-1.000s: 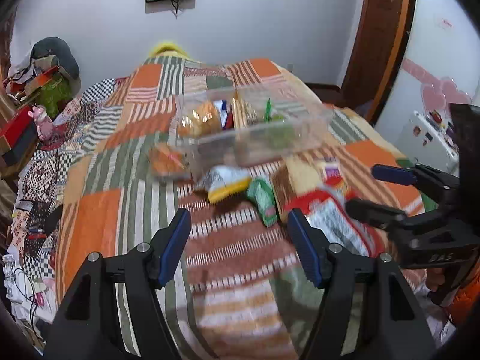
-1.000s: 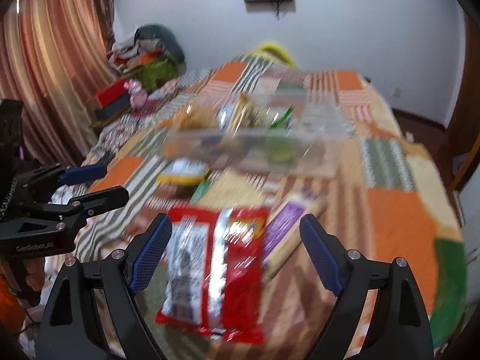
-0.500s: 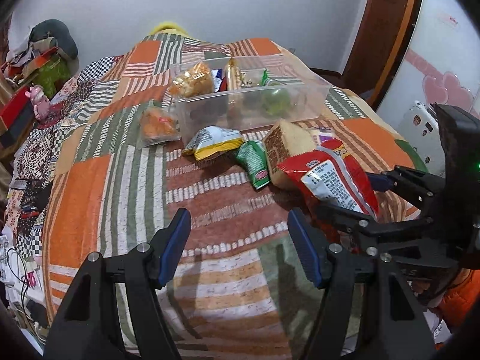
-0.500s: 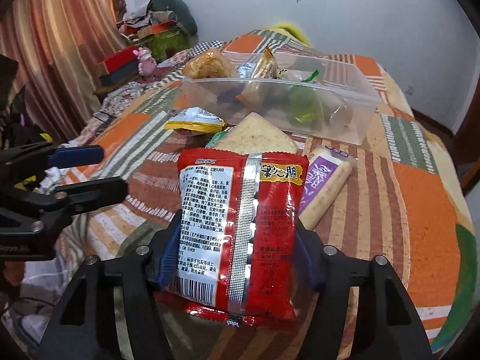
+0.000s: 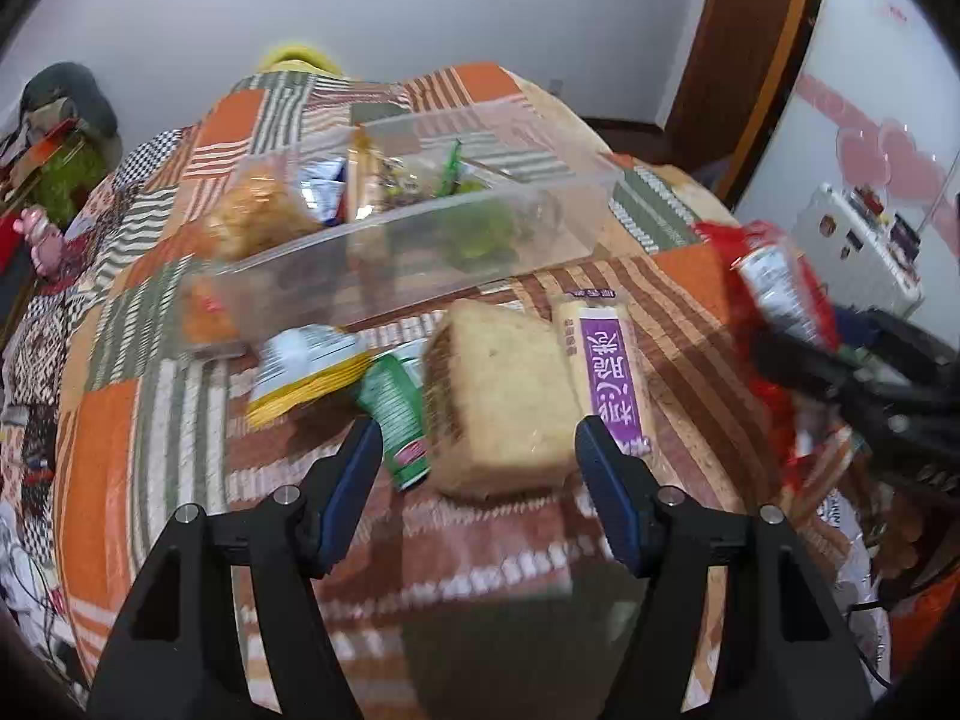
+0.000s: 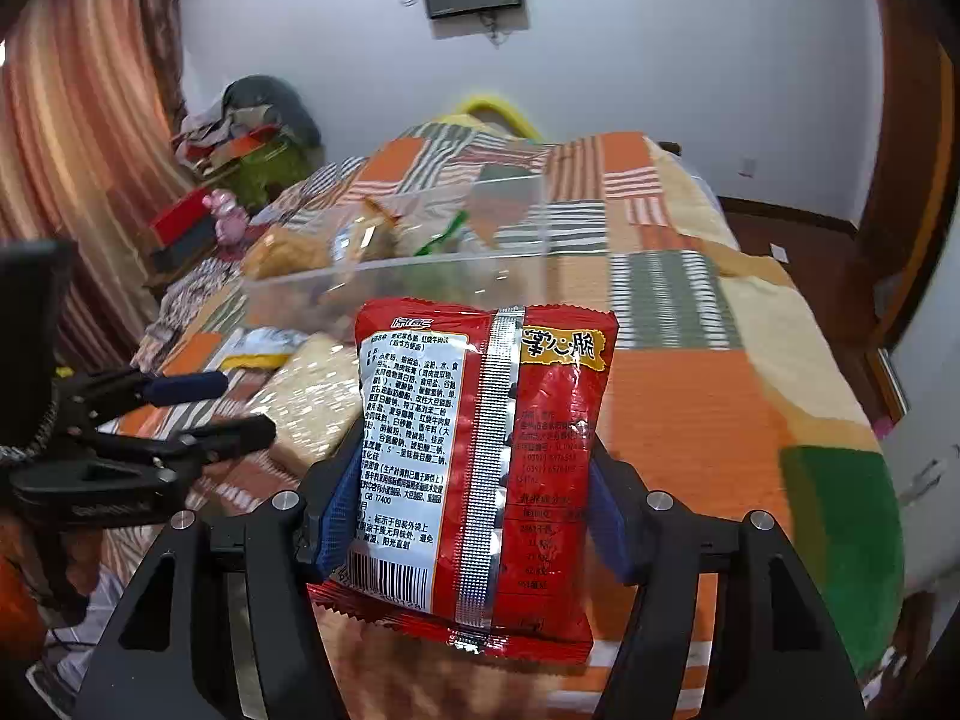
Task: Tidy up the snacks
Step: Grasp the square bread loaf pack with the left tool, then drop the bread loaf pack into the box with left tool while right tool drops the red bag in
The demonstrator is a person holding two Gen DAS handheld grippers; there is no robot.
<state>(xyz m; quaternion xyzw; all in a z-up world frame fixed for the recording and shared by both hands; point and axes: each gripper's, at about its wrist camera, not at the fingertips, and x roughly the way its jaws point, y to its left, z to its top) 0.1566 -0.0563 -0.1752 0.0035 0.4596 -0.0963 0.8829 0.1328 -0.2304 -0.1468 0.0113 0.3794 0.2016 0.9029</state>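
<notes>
Since half a second ago the right gripper [image 6: 474, 504] has lifted the red snack packet [image 6: 480, 456] clear of the patchwork bedspread [image 6: 690, 420], and the left gripper [image 5: 480, 480] has moved in toward the loose snacks. The right claw is clamped on the packet's two sides, holding it upright with its back seam facing the camera. The left claw stands wide with nothing between its fingers. In the left wrist view, a pale cake slice [image 5: 498, 396] lies at 12 o'clock from it, a purple-labelled bar [image 5: 606, 372] touching it at 1 o'clock, a green sachet [image 5: 396, 414] at 11. Beyond sits the clear plastic bin [image 5: 420, 264], already holding several snacks.
</notes>
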